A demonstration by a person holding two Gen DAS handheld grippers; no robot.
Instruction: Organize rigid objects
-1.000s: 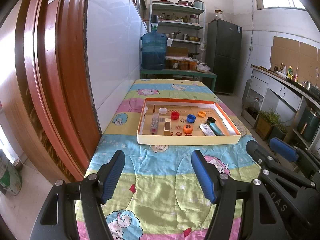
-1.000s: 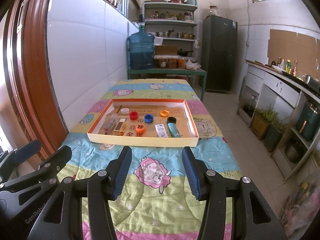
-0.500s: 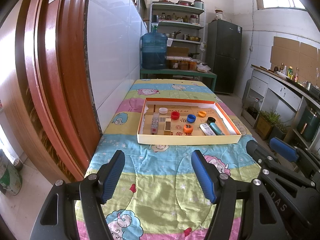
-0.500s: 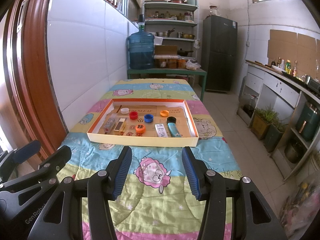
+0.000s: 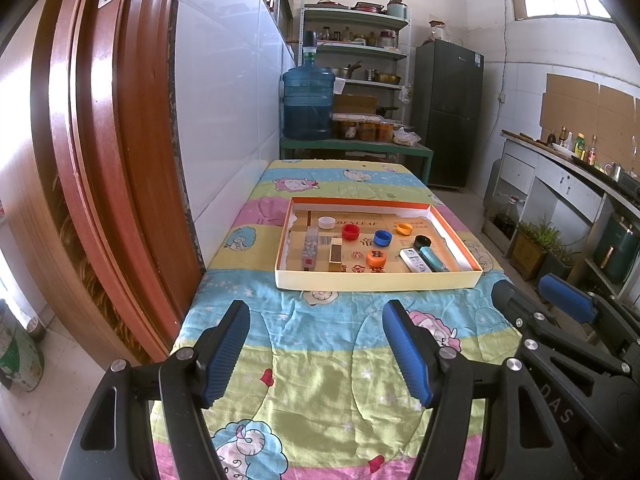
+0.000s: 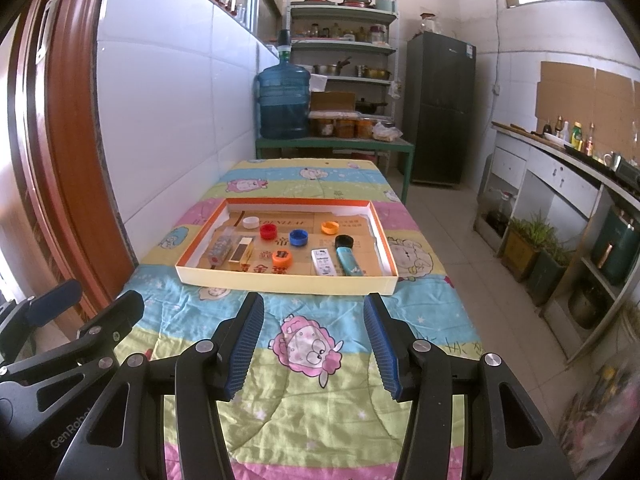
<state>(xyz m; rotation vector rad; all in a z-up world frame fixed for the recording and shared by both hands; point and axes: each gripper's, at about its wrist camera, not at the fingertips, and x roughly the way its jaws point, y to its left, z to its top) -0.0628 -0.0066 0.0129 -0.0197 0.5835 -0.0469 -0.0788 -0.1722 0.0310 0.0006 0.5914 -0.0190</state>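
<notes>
Both claws hang open and empty, left claw (image 5: 316, 354) and right claw (image 6: 314, 346), with the tray (image 6: 280, 276) of caps just ahead.

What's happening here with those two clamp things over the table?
A person holds a left gripper and a right gripper above a cartoon-print cloth, fingers apart and holding nothing. Ahead lies a shallow box with loose bottle caps, a white remote, a teal lighter and small boxes. Nothing has been picked up; sorting looks not yet started.
</notes>
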